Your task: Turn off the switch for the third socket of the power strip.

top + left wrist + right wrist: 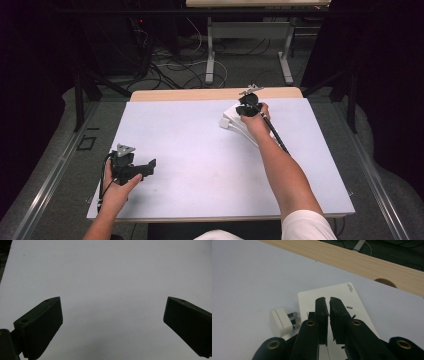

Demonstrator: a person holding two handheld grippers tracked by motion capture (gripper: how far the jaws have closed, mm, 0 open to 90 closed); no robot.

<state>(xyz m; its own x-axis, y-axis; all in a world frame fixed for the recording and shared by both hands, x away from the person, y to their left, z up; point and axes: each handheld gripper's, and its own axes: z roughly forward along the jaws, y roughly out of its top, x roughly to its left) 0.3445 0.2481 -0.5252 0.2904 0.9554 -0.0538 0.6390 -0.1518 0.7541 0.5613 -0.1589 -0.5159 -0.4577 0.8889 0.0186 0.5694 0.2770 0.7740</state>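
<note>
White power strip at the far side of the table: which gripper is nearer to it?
Right. The right gripper hangs directly over the white power strip, jaws nearly together. The left gripper sits open near the front left corner, far from it.

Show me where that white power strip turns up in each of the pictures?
High view: power strip upper right of centre, under the right hand.
Left gripper view: not in it.
Right gripper view: power strip centre, beneath the fingers.
Shared landmark: the white mat.

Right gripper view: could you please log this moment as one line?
right claw: shut, over power strip | plug: beside strip, unheld | left claw: open, empty, over mat
</note>
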